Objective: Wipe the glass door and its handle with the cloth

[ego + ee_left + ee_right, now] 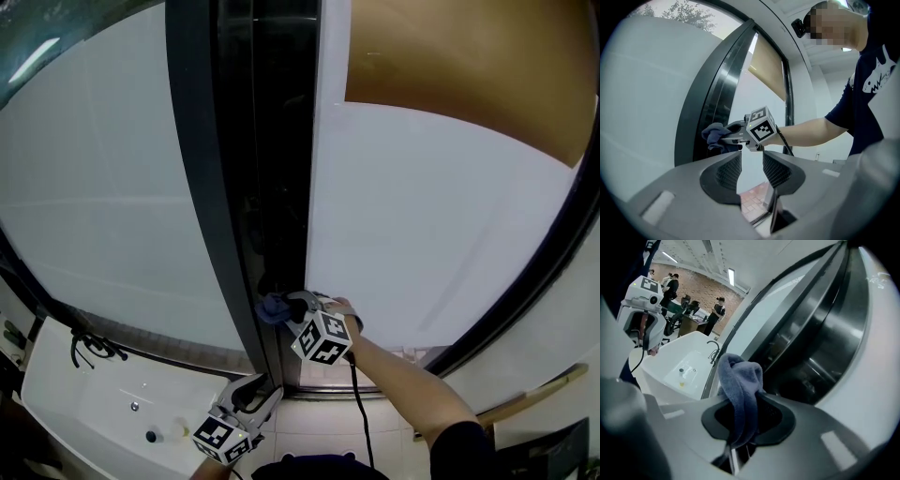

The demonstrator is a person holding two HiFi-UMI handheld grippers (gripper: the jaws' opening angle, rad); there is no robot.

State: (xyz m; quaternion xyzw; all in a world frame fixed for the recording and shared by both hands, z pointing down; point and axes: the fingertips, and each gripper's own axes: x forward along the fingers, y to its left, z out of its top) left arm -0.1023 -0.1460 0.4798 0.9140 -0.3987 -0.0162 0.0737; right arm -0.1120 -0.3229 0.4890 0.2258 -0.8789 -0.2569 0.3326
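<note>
Standing on pale tiles (314,427), we have one white sink (103,412) at left, then a dark frame (211,187) and the glass door (422,216). Two grippers: our left gripper (253,396), low, jaws spread and empty; our right gripper (289,306) pinches the one blue cloth (273,307) at the frame.

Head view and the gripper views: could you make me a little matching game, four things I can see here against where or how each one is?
Things:
1. cloth
2. left gripper
3. sink
4. blind

Place or state:
a. tan, upper right of the head view
b. jaws apart, nothing between them
c. clamped in the right gripper
d. white, lower left of the head view

Pairs: 1-c, 2-b, 3-d, 4-a.
</note>
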